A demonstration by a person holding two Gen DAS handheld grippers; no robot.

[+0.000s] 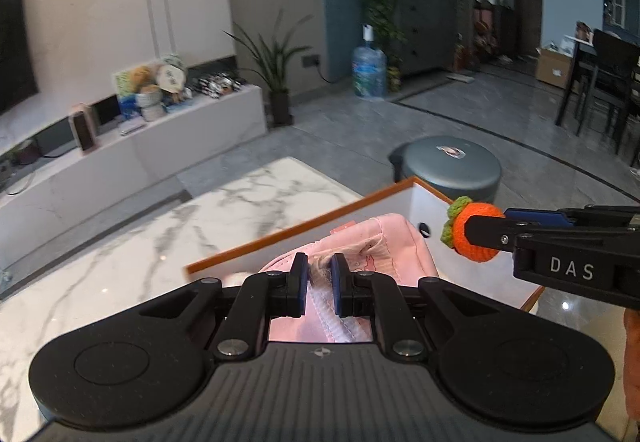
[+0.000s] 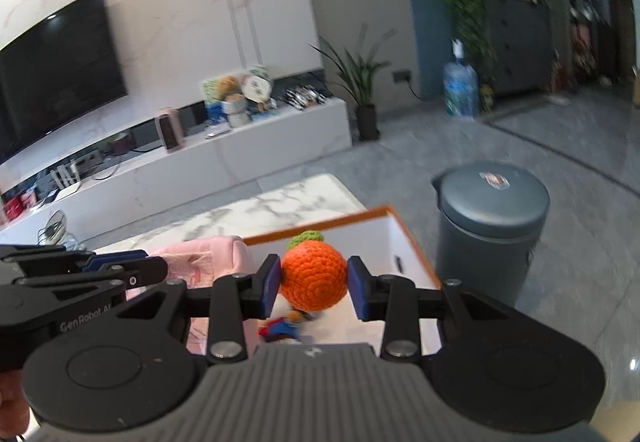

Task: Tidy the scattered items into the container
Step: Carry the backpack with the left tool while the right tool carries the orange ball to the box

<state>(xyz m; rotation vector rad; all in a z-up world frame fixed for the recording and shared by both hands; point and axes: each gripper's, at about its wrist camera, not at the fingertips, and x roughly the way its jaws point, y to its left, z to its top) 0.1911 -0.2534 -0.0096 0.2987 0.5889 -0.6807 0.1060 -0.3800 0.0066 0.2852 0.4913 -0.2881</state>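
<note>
My left gripper is shut on a pale tuft at the top of a pink fabric pouch. The pouch hangs over a white box with an orange rim. At the right of the left wrist view, my right gripper is shut on an orange crocheted fruit with a green top. In the right wrist view that gripper squeezes the fruit between its blue pads above the box. The pouch and my left gripper are at its left. A small blue and red toy lies in the box.
The box stands at the corner of a white marble table. A grey round bin stands on the floor just beyond the box. A long white TV bench with toys and a potted plant lie farther back.
</note>
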